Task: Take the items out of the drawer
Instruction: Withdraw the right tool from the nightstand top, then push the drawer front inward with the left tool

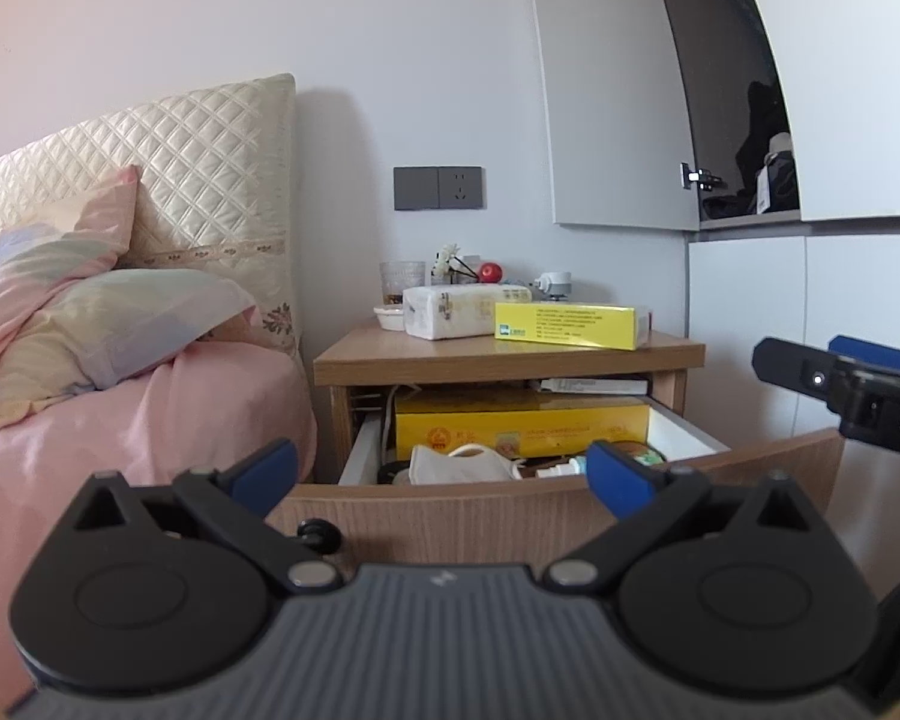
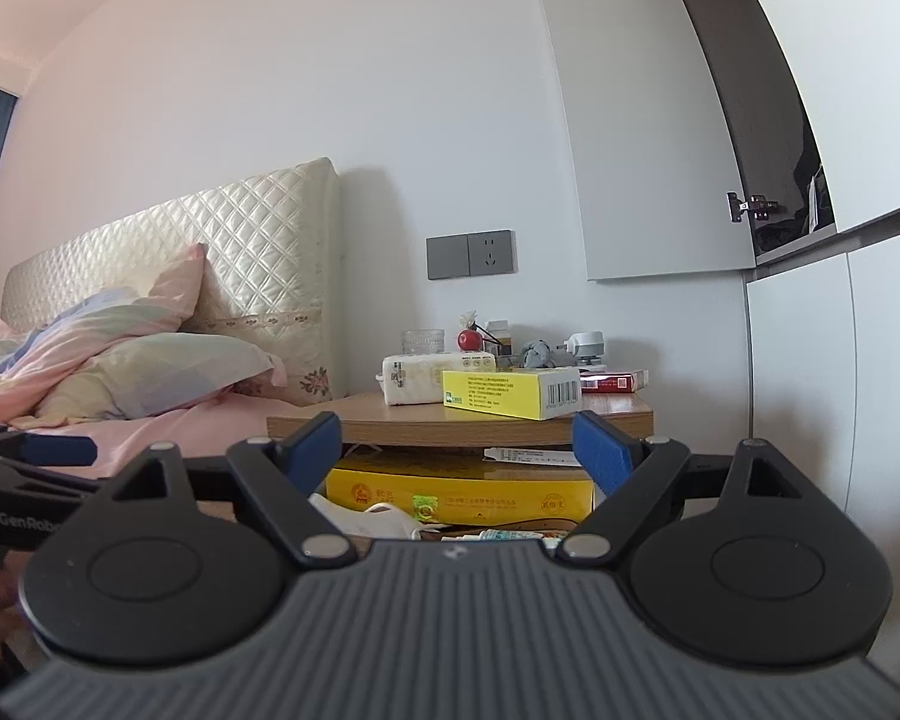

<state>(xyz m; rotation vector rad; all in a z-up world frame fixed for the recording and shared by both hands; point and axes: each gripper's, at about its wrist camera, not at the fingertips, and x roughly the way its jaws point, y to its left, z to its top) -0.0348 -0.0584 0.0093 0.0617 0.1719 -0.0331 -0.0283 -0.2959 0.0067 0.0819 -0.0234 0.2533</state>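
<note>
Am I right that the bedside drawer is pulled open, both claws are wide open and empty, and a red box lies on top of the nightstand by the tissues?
Nearly. The box by the tissues is yellow, as the left wrist view shows. The drawer is open, and the left claw and right claw are open and empty.

Nightstand top: yellow box, tissue pack, glass; drawer open.

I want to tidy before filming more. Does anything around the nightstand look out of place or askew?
The upper cabinet door hangs open, with dark contents showing inside. The open drawer is crowded: a crumpled face mask lies loose in front of a yellow box. Nothing looks spilled or broken.
</note>
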